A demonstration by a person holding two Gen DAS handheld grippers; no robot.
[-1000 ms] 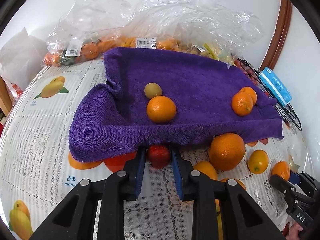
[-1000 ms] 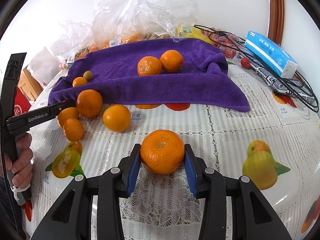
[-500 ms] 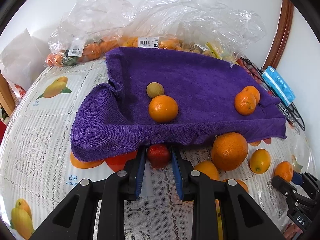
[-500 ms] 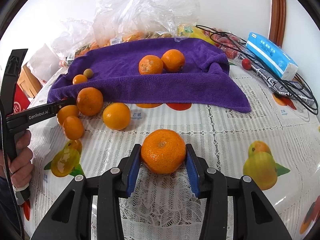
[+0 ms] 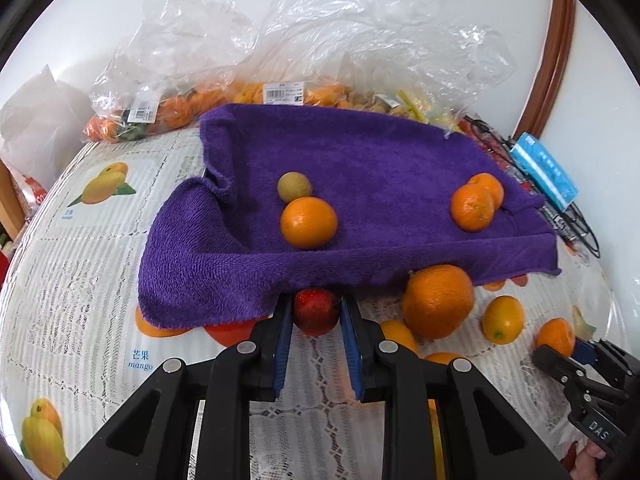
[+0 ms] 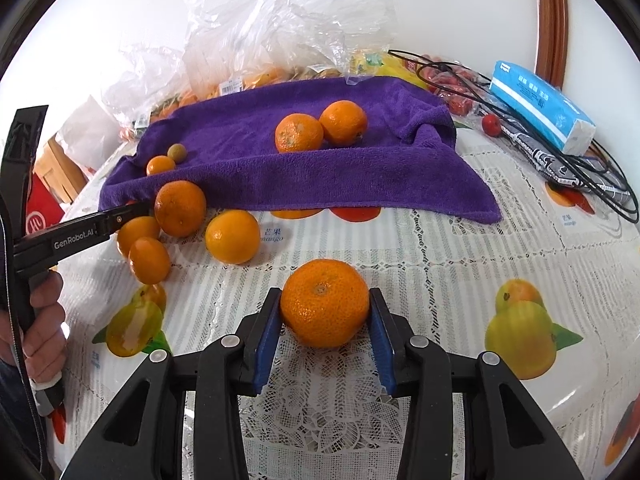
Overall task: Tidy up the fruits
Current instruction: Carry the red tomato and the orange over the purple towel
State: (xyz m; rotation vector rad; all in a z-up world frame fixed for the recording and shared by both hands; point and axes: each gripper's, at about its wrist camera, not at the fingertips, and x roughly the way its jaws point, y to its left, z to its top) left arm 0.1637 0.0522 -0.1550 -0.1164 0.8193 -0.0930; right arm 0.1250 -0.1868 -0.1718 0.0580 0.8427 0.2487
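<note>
Two grippers: each pinches one fruit on the lace tablecloth (image 6: 460, 264).
Purple towel (image 5: 380, 176): spread across the far half of the table, its front hem hanging toward both cameras.
Plastic bags (image 5: 320, 40): heaped at 12 o'clock behind the towel, with more fruit inside.
Left gripper (image 5: 316, 312): jaws pressed onto a small red fruit (image 5: 316, 310), which sits between the blue pads at 12 o'clock from the gripper, touching the towel's front hem.
Right gripper (image 6: 325, 308): jaws closing on a tangerine (image 6: 325, 303); the blue pads touch both of its sides, and it rests on the cloth at 12 o'clock from the gripper, well short of the towel.
Big orange (image 5: 438, 300): at 3 o'clock of the red fruit, against the towel hem.
Loose oranges (image 6: 232, 236): clustered at 10 o'clock of the tangerine, near the left gripper's tip.
Fruit on towel: an orange (image 5: 308, 222) with a small yellowish fruit (image 5: 294, 187) at its 11 o'clock; two tangerines (image 5: 474, 206) toward 3 o'clock.
</note>
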